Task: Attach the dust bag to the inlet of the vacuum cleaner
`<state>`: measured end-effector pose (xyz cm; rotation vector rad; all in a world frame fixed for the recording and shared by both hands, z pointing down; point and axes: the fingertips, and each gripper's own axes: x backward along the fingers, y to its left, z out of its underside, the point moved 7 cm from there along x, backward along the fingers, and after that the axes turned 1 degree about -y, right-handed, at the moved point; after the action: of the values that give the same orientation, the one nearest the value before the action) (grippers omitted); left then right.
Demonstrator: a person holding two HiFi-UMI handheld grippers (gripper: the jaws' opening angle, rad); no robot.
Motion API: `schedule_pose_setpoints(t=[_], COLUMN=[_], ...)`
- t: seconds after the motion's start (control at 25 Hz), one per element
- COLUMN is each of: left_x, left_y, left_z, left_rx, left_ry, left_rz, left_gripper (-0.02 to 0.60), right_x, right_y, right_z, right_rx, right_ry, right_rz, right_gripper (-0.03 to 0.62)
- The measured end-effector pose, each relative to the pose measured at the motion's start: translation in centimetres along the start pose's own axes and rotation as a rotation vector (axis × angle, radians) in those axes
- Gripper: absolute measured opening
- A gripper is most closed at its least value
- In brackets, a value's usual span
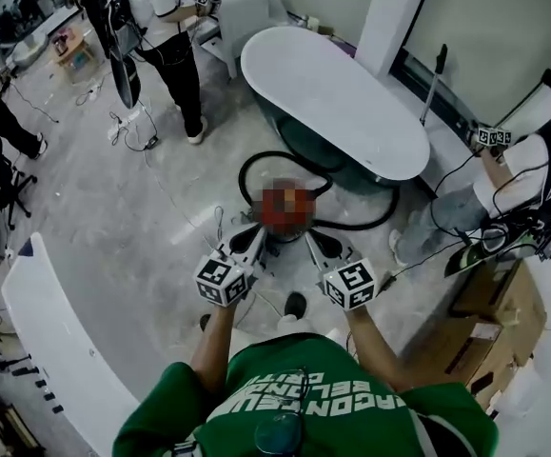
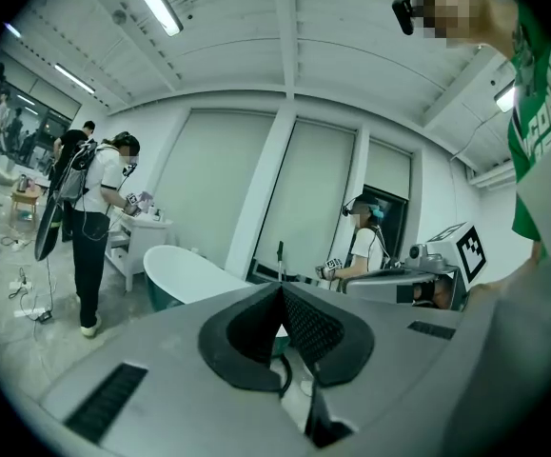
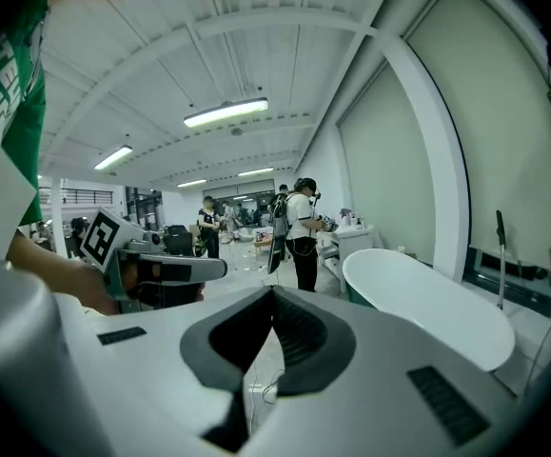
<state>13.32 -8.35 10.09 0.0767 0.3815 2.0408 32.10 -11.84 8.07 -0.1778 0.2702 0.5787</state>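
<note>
Grey grippers, two; white bathtub, one

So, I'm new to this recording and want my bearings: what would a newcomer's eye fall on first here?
The long white bathtub fills the middle of the floor, with a black hose looped on the floor at its near side. Closest to the camera, the left gripper and right gripper are held out side by side, both shut and empty, pointing toward that hose.
</note>
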Motion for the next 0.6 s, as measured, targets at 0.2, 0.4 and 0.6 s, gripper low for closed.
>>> schedule_pose_setpoints(t=[0.2, 0.4, 0.6], left_x=[-0.1, 0.8, 1.4], left_y=[-1.3, -0.6, -0.2], left_z=[-1.0, -1.4, -1.8], left_rx=[0.006, 0.000, 0.008], left_ry=[-0.037, -0.043, -0.036], left_rz=[-0.054, -0.093, -0.090], left_gripper=[0.003, 0.003, 0.003], right_x=[0.7, 0.1, -0.4], right_y=[-1.5, -1.4, -0.8], right_z=[-0.9, -1.2, -2.1], right_rx=[0.013, 0.018, 0.015], right_ry=[0.001, -0.006, -0.016], right_rz=[-0.046, -0.057, -0.052], right_gripper=[0.008, 0.008, 0.008])
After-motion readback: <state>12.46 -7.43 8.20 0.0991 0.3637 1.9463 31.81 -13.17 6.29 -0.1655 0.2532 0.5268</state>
